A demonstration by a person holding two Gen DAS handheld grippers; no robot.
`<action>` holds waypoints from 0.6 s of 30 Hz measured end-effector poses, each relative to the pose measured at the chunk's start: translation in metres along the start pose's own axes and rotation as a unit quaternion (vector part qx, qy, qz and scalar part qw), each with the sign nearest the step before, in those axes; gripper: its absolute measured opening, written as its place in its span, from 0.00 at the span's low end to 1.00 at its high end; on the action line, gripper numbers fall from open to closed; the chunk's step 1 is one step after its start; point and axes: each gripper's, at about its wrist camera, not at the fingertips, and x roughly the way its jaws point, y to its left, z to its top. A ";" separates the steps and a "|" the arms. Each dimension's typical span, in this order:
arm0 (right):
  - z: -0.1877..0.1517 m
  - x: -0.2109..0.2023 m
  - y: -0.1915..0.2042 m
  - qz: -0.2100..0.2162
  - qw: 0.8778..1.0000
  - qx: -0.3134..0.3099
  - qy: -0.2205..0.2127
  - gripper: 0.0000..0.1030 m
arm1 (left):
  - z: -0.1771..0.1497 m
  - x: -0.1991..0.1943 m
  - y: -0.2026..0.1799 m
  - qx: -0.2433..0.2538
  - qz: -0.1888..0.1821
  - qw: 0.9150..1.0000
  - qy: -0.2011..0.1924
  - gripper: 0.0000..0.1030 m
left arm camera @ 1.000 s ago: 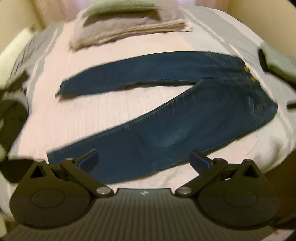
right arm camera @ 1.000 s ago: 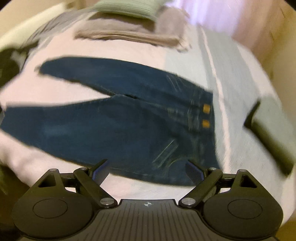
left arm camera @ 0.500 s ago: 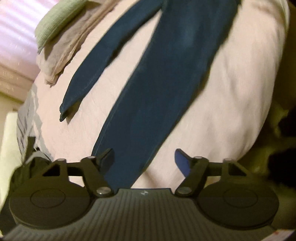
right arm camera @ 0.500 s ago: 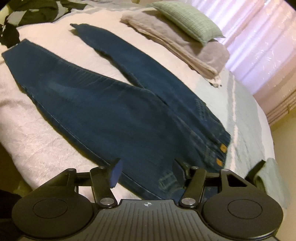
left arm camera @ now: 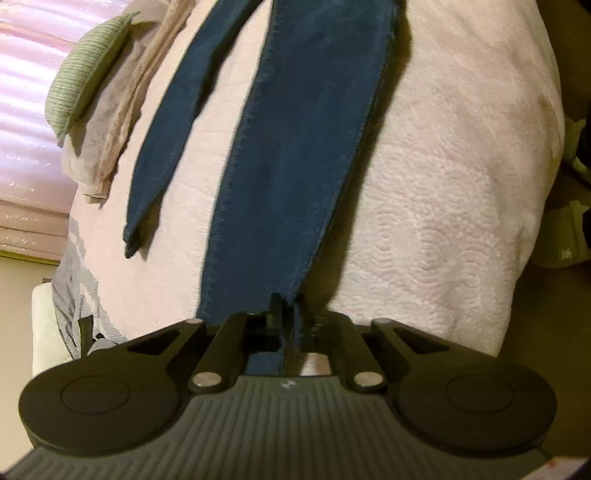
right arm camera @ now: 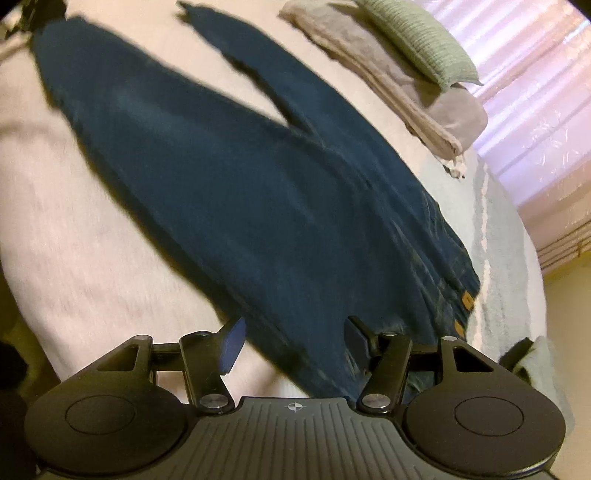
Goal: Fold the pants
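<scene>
Dark blue jeans (left arm camera: 295, 155) lie spread on a pink bedspread (left arm camera: 443, 206), legs apart. My left gripper (left arm camera: 286, 314) is shut on the hem of the near leg, at the bed's edge. The other leg (left arm camera: 173, 122) runs off to the left. In the right wrist view the jeans (right arm camera: 258, 192) stretch away from the waistband, which has two tan tags (right arm camera: 467, 299). My right gripper (right arm camera: 293, 343) stands open at the waist end, its blue-padded fingers (right arm camera: 232, 345) straddling the denim edge without closing on it.
A green pillow (right arm camera: 417, 37) rests on folded grey and beige blankets (right arm camera: 391, 85) at the far side of the bed. Pink curtains (right arm camera: 535, 110) hang behind. A pale green folded cloth (right arm camera: 539, 362) lies by the right gripper. Dark clothing (right arm camera: 40, 11) sits near the far leg ends.
My left gripper went from open above the near leg's hem to shut on it. My right gripper came lower and closer to the waistband, staying open.
</scene>
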 end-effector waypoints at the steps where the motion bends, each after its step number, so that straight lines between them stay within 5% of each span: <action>1: -0.008 0.002 -0.001 -0.007 1.000 -0.008 0.004 0.55 | 0.002 -0.002 0.005 -0.009 -0.001 1.000 0.000 0.02; 9: -0.080 0.037 -0.026 -0.061 0.993 -0.089 0.042 0.55 | 0.027 -0.007 0.052 -0.080 -0.001 0.997 0.017 0.02; 16: -0.118 0.073 -0.054 -0.076 0.983 -0.167 0.020 0.55 | 0.043 -0.006 0.060 -0.107 0.000 0.993 0.052 0.02; 18: -0.123 0.080 -0.066 -0.089 0.981 -0.171 0.025 0.42 | 0.045 -0.006 0.059 -0.112 0.000 0.992 0.064 0.02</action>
